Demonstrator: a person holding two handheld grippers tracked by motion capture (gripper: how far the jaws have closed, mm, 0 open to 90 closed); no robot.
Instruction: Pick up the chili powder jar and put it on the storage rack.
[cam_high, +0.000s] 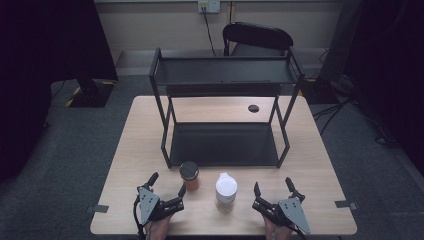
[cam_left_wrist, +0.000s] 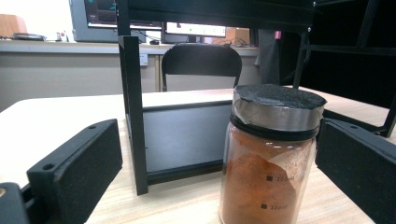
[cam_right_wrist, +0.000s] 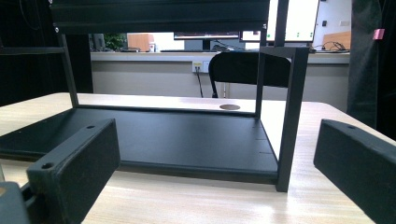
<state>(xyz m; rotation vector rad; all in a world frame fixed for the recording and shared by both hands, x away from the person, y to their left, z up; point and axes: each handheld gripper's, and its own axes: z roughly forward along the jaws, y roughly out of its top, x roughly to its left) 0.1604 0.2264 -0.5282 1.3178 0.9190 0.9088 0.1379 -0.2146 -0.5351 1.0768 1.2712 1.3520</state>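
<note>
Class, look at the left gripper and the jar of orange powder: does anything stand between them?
Nothing visible does. The left gripper has open jaws, and the jar of orange powder stands just ahead of its right jaw on the table.

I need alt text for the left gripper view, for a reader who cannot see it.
A glass jar of orange-red powder with a dark lid stands on the wooden table, close before the open left gripper, nearer its right jaw. Behind it stands a black metal shelf rack.

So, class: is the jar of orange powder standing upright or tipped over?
Upright. The jar stands on its base on the table, black lid on top.
</note>
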